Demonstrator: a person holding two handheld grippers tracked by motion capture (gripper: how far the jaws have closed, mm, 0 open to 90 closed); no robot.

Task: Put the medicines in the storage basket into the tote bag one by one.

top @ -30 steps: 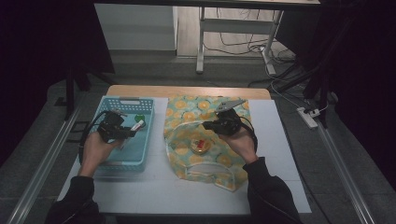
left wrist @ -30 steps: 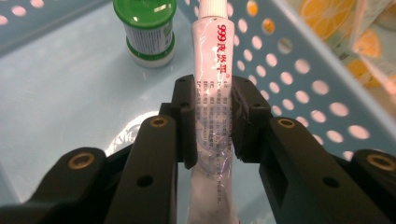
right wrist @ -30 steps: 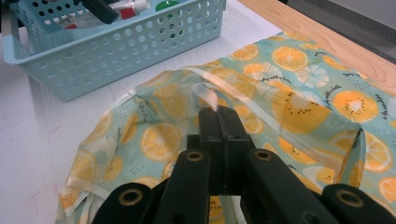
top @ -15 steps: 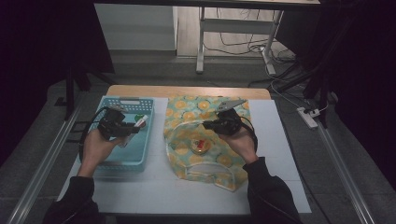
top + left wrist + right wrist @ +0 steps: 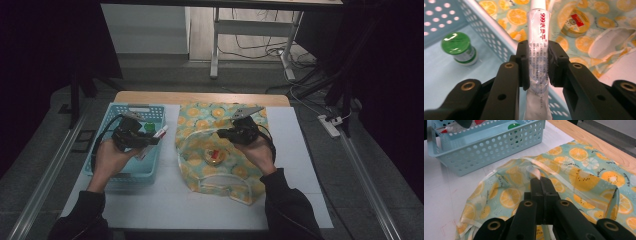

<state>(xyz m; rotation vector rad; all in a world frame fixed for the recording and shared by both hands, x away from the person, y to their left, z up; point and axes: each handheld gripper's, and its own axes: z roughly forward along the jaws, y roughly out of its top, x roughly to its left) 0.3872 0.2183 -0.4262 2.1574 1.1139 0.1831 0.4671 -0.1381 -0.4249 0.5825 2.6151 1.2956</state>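
- The left gripper (image 5: 537, 65) is clamping a white tube (image 5: 537, 47) between its two black jaws; red print near the tube's top reads "999" followed by Chinese characters, with fine grey print lower down that is too small to read.
- In the high view, the tube (image 5: 156, 136) is sitting above the blue basket's (image 5: 102, 165) right rim, pointing toward 2 o'clock.
- A small jar with a green lid (image 5: 460, 48) is standing on the basket floor, at 9 o'clock from the tube.
- A round gold tin with a red label (image 5: 574, 22) is lying on the orange-slice cloth bag (image 5: 200, 145), at 2 o'clock from the tube; its writing is not readable.
- The right gripper (image 5: 541, 182) is pinching the bag's pale edge (image 5: 535, 173) with jaws fully closed, lifting it.
- Tiny words printed among the fruit slices are too small to make out.
- Everything is resting on a white mat (image 5: 175, 205) over a wooden table (image 5: 200, 97).
- A grey floor, cables and a white power strip (image 5: 330, 125) are lying beyond, at 2 o'clock.
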